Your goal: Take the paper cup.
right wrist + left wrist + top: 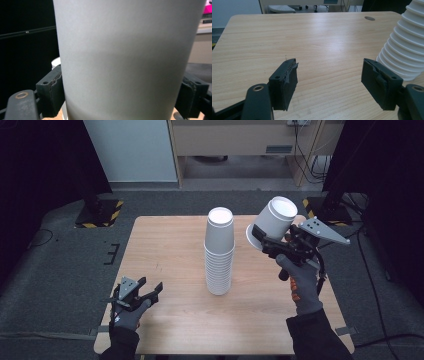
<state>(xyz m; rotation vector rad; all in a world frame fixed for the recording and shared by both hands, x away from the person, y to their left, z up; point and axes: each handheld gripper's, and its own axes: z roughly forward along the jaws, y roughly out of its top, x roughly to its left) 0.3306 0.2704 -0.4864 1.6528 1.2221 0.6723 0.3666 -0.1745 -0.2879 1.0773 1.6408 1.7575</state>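
A tall stack of white paper cups (219, 255) stands upside down near the middle of the wooden table (165, 245). To its right, above the table, my right gripper (265, 240) is shut on a single white paper cup (272, 222), which is tilted with its base up and away. In the right gripper view the single cup's wall (125, 60) sits between both pads (51, 93). My left gripper (150, 287) rests low near the table's front left, open with nothing between its jaws. In the left gripper view the left gripper (329, 82) points across bare wood, with the cup stack (404, 50) at the right.
Black stands on yellow-and-black striped bases (100, 212) sit on the floor behind both far corners of the table. Cables (372, 270) trail on the floor at the right. A small round cable hole (369, 18) marks the tabletop's far side.
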